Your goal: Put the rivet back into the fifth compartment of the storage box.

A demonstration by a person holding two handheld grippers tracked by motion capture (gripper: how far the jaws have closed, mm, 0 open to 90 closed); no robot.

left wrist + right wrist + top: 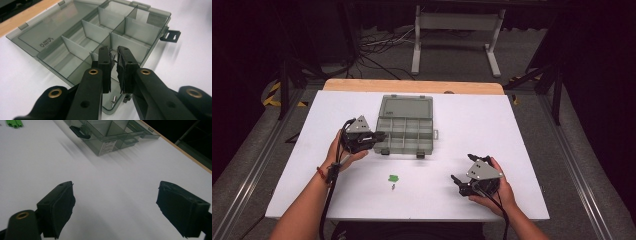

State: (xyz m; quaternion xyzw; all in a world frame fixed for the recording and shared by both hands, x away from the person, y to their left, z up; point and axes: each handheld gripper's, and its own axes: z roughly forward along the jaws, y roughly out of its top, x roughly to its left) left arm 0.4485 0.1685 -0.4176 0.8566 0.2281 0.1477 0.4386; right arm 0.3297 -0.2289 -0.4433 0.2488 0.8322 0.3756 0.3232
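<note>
On the white table top (462, 130), an open compartment box (406, 131) of smoky grey plastic is seen, its lid laid flat toward the far edge and its black latches facing the person. The left gripper (381, 136) is held over the box's near-left corner; in the left gripper view its jaws stand narrow — almost together — above the nearest compartment (113, 100). A small screw (113, 57) is seen in the slit betw. the pads near their tips; it looks pinched there, tho the contact itself can't be made out for certain. Two more bits of hardware, another small screw (113, 100) and a dark nut-like piece (126, 98), are seen lying on the floor of that compartment, just beside each other.

The right gripper (456, 179) is held near the table's front-right, well apart from the box, jaws spread wide w/ nothing betw. them — bare table is seen past the pads (60, 207) in the right gripper view.

Near the front middle of the table, a small green part (393, 177) lies, w/ a tiny grey screw (393, 186) just beside it on the person's side.
</note>
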